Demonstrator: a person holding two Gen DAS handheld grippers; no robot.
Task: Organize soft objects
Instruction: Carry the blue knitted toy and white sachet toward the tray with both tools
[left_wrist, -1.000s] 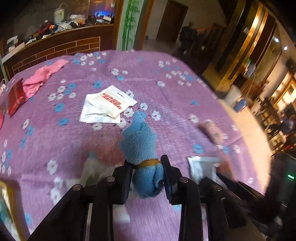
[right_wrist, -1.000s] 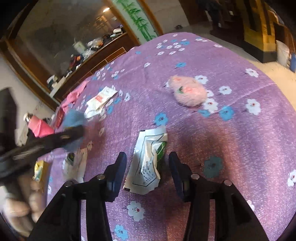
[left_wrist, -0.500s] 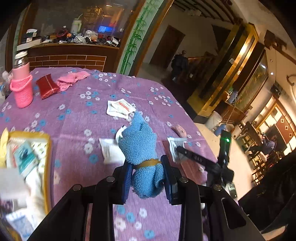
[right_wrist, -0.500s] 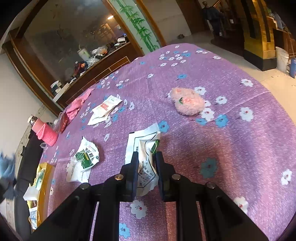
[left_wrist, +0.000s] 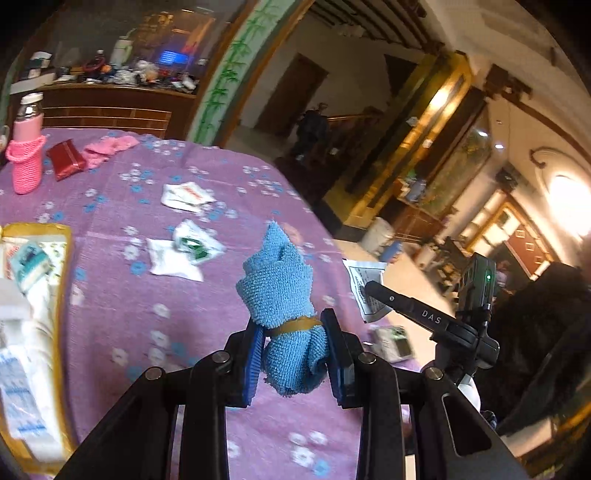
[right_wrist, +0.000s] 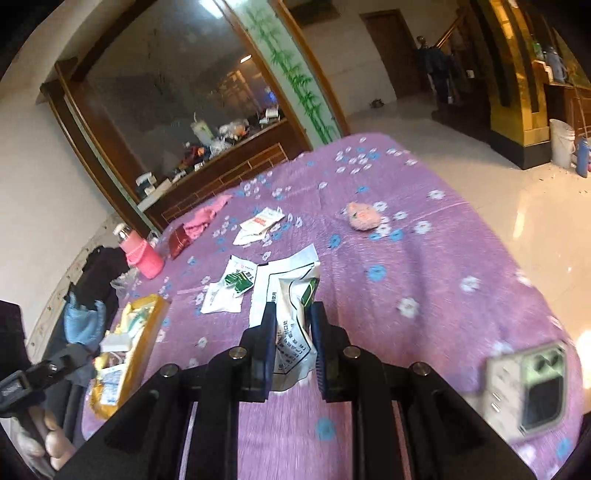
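My left gripper (left_wrist: 293, 325) is shut on a rolled blue towel (left_wrist: 280, 280) tied with a tan band and holds it above the purple flowered tablecloth (left_wrist: 122, 325). My right gripper (right_wrist: 291, 314) is shut on a white printed packet (right_wrist: 291, 295) and holds it lifted over the cloth (right_wrist: 424, 258). The right gripper with its packet (left_wrist: 365, 291) also shows at the right in the left wrist view. A pink plush toy (right_wrist: 364, 218) lies further back on the table. A pink cloth (right_wrist: 205, 216) lies at the far left side.
A yellow-rimmed tray (left_wrist: 64, 266) full of packets sits at the table's left; it also shows in the right wrist view (right_wrist: 147, 332). Loose white packets (left_wrist: 184, 251) (right_wrist: 258, 225), a pink-sleeved bottle (left_wrist: 26, 155), a red pouch (left_wrist: 66, 160) and a phone-like device (right_wrist: 528, 387) lie about.
Both grippers have lifted and pulled back from the table. The right gripper closed on the white packet and raised it. The left keeps holding the blue towel.
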